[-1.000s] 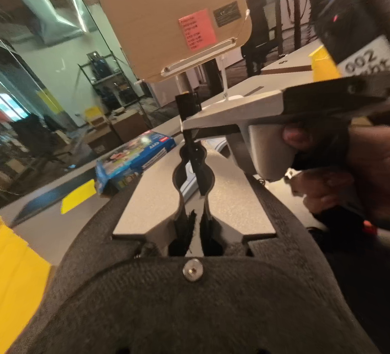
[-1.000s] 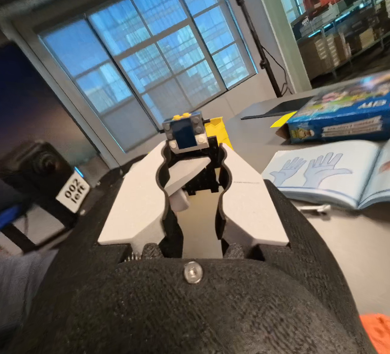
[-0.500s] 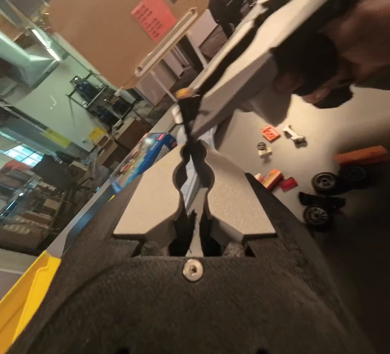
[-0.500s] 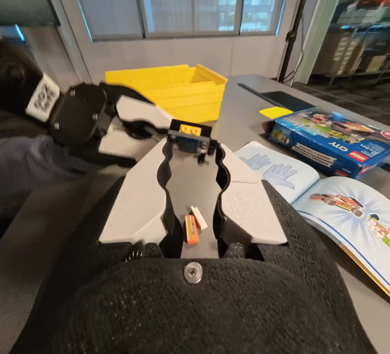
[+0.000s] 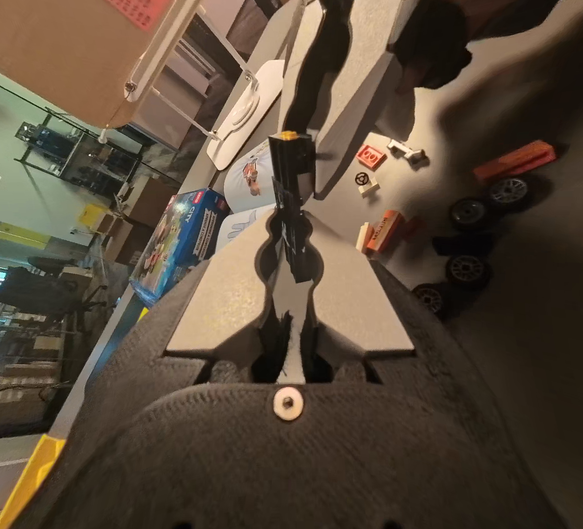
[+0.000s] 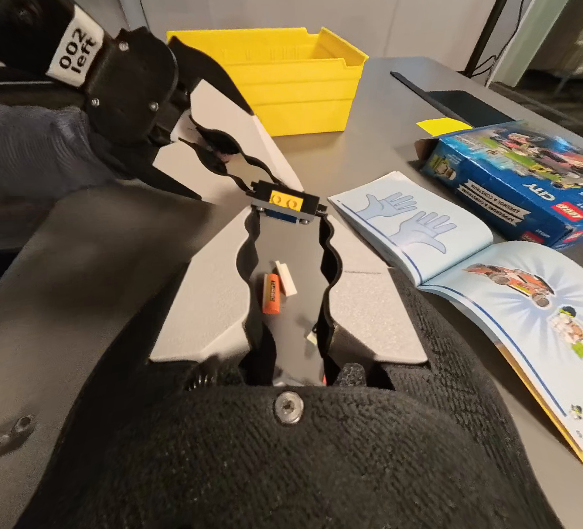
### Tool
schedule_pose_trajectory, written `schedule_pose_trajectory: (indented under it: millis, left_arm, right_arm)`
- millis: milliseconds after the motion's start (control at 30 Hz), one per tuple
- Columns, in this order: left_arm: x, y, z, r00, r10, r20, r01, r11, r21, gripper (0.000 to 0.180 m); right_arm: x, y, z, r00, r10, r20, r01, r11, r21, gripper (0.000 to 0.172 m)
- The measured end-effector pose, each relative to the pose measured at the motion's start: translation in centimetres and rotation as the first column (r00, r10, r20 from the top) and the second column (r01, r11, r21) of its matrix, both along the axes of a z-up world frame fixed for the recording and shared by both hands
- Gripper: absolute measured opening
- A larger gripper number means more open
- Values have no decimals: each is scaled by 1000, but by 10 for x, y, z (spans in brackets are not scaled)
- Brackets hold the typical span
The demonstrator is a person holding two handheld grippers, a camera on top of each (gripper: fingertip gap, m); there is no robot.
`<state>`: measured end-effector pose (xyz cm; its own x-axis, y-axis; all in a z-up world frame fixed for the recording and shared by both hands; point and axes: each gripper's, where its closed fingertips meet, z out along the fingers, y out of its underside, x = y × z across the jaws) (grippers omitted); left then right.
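A small black brick assembly with a yellow stud plate on top sits pinched at the tips of the right gripper, raised over the grey table. The left gripper, nearly closed, pinches its black edge from the side. Loose orange and white bricks lie beneath, an open booklet beside, a yellow bin behind.

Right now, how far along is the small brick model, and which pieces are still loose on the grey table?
Done: a small black brick assembly with a yellow two-stud plate is joined. In hand: the right gripper clamps it at its fingers, and the left gripper closes on its black edge. Left: black wheels, an orange brick and a red plate lie loose on the grey table.
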<state>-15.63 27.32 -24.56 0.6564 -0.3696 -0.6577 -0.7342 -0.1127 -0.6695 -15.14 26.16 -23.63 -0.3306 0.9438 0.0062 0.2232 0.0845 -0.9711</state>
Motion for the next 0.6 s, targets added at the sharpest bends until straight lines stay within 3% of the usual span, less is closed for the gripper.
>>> schedule_pose_trajectory:
  millis: [33,67,100,133,200,300,400,500,600]
  left_arm:
    - [-1,2,0,1000,-3,13,3,1000,-11,9]
    - [-2,2,0,999,-14,44,15,999,-28,3]
    - [5,-1,2,990,-68,122,75,996,-55,4]
    - [11,-2,2,980,-101,169,115,990,-77,4]
    - [8,7,-1,992,-70,108,79,994,-81,4]
    - [6,23,-5,981,-5,194,28,992,-119,4]
    - [-5,34,-9,951,118,285,-73,984,-165,4]
    - [-9,43,-5,893,217,395,-151,970,-191,3]
    - [-10,49,-5,874,279,398,-211,956,-205,3]
  right_arm:
    - [12,-9,10,1000,3,3,-3,1000,-1,35]
    - [10,10,4,999,-48,-7,49,990,131,0]
    - [9,19,-3,997,-76,0,75,978,193,0]
    - [7,17,0,999,-47,1,46,988,149,0]
    - [-1,30,-3,997,-52,50,46,992,116,0]
    - [-3,49,-5,990,-78,116,79,997,-5,0]
    - [-2,71,6,977,-203,60,208,975,-80,28]
    - [1,80,18,941,-339,4,325,897,-298,46]
    - [1,84,17,886,-463,-16,429,834,-348,39]
